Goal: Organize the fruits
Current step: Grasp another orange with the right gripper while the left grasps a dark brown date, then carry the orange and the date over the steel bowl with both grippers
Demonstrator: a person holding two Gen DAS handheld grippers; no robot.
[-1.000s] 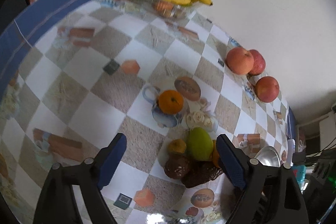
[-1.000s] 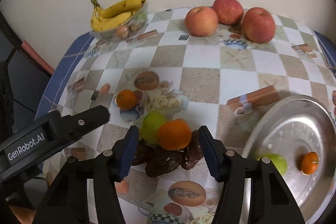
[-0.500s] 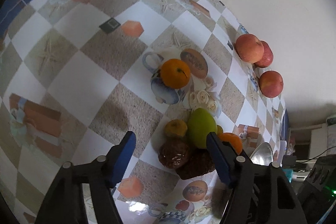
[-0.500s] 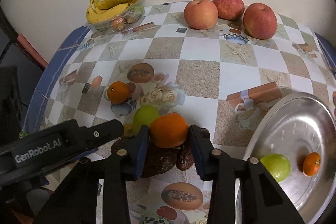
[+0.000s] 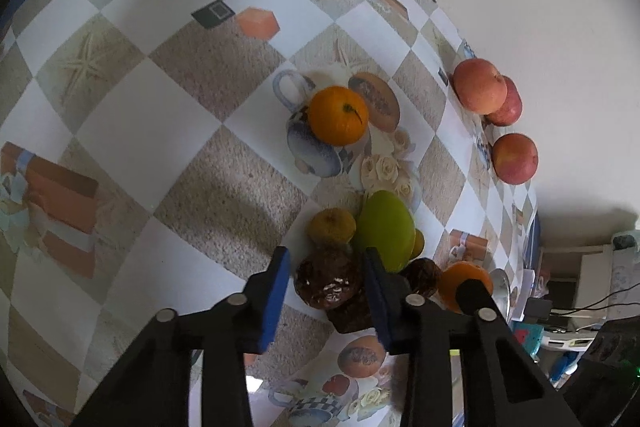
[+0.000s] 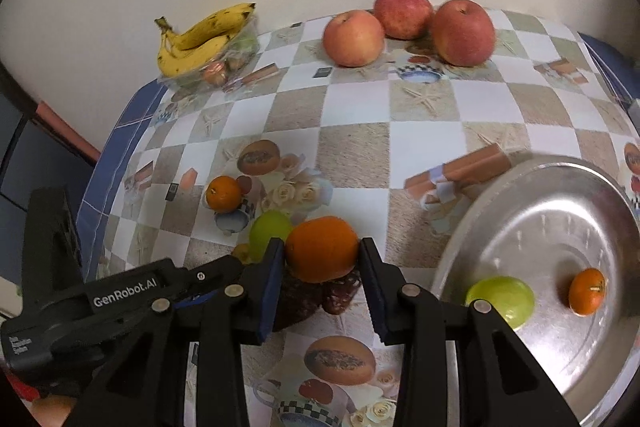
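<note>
A pile of fruit lies mid-table: a green mango (image 5: 386, 231), a small yellowish fruit (image 5: 331, 225), dark brown wrinkled fruits (image 5: 327, 281) and an orange (image 6: 322, 249). My right gripper (image 6: 322, 259) is shut on that orange, pads touching both sides. My left gripper (image 5: 326, 277) has its jaws closed in around one dark brown fruit, pads close to or touching it. A loose orange (image 5: 338, 115) sits farther back. The steel plate (image 6: 560, 195) at right holds a green fruit (image 6: 502, 299) and a small orange (image 6: 587, 291).
Three apples (image 6: 354, 37) stand at the back by the wall. Bananas (image 6: 200, 39) lie on a clear plastic tray at the back left. The checked tablecloth has a blue border at the left edge (image 6: 120, 147).
My right gripper closed onto the orange. My left gripper moved down toward the pile and narrowed its jaws around a dark brown fruit.
</note>
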